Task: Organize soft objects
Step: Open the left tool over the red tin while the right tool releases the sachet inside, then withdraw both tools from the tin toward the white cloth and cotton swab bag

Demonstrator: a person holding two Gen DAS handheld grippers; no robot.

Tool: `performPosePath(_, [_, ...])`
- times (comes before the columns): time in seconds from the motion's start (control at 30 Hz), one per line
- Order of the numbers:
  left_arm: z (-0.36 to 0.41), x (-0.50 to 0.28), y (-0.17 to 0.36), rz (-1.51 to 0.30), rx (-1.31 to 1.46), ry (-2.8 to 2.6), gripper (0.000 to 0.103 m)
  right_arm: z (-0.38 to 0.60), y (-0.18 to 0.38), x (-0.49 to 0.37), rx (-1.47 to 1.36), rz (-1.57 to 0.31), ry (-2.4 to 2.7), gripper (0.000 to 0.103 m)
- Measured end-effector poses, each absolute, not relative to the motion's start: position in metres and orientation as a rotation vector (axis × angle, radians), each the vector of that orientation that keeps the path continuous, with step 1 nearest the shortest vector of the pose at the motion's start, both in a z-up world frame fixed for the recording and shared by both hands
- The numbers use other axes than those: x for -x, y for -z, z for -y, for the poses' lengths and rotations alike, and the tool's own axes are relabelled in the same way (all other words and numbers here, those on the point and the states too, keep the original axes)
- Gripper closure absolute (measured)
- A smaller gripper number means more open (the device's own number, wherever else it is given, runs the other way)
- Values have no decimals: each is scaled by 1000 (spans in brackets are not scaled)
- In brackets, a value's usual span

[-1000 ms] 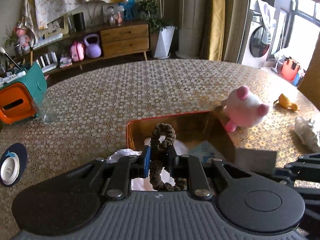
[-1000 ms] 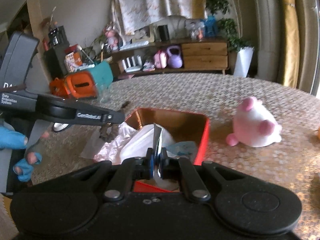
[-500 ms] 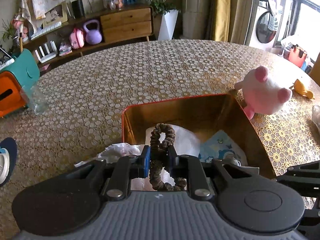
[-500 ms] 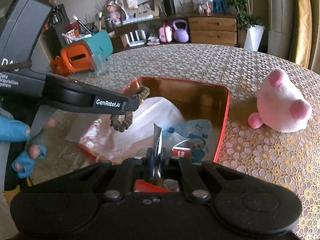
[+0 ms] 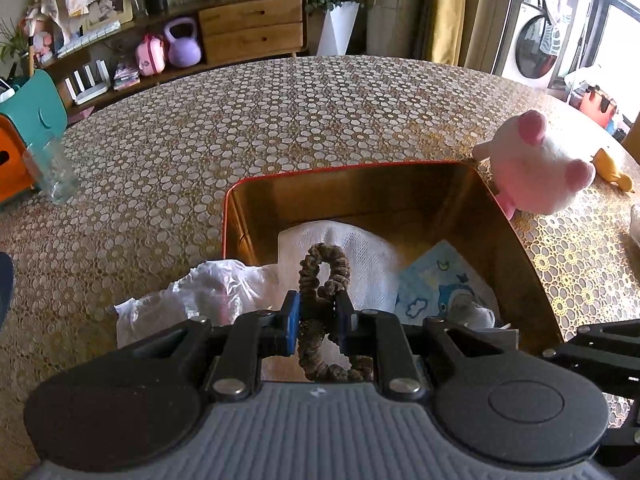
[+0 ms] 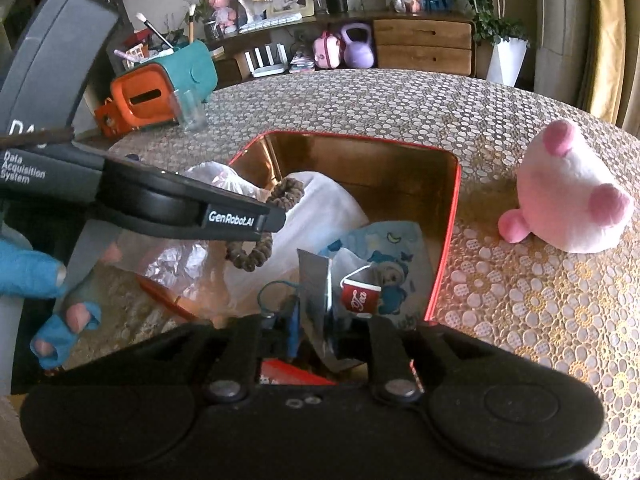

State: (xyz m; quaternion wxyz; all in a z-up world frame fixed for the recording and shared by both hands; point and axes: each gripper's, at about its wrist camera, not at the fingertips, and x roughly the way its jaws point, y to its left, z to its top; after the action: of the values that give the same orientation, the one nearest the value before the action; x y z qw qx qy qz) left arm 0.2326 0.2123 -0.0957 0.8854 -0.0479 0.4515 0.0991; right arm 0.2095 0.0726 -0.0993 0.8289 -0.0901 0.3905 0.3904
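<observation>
A red tin box (image 5: 344, 167) with a gold inside sits on the patterned table. It holds a white cloth (image 5: 340, 240) and a blue printed pack (image 5: 436, 280). My left gripper (image 5: 318, 316) hangs over the box's near left corner, shut on a brown scrunchie (image 5: 324, 264). From the right wrist view the left gripper (image 6: 272, 220) reaches in from the left with the scrunchie (image 6: 248, 254) dangling. My right gripper (image 6: 314, 320) is over the box's near edge and its jaws are opening. A silver foil packet (image 6: 314, 280) stands loose between them. A pink and white plush (image 6: 572, 204) lies right of the box.
A crumpled clear plastic bag (image 5: 208, 292) lies at the box's left side. A red tea tag (image 6: 360, 300) and a teal hair tie (image 6: 276, 292) are in the box. A glass (image 5: 56, 172) and orange-teal case (image 6: 160, 92) stand far left; a yellow duck (image 5: 610, 168) lies far right. A gloved hand (image 6: 24, 268) holds the left gripper.
Both grippers have sunk closer to the box. The right jaws, shut on the foil packet before, have parted from it. The left still clamps the scrunchie.
</observation>
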Motion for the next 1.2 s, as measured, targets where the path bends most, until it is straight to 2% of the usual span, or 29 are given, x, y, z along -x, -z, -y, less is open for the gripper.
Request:
performPosePath(0.17, [-215,-232,98,-945,129,-203,84,-71,98,-205,204,-814,-826,83])
performPosePath(0.23, [-216,-232,98,-942,141,-203,83,-70,97,-204,211,-801,-823,76])
performPosePath(0.33, [-216,-230,97,-941,162,-206,76,-67,95,-201,218,-782,-815,72])
performPosePath(0.4, [-216,-229,95,-936,176,-200,69,-65,93,-200,221,-771,-808,71])
performPosePath(0.47, [-216,-226,92,-925,182,-195,43,-62,91,-199,214,-762,-805,69])
performPosePath(0.8, [-203,-206,66,-860,169,-160,42,-44,73,-187,163,-700,-811,51])
performPosePath(1.13, [-174,-177,29,-779,122,-101,41,-4,42,-161,80,-626,-824,41])
performPosePath(1.2, [-165,-171,22,-760,118,-89,34,9,37,-154,62,-615,-825,40])
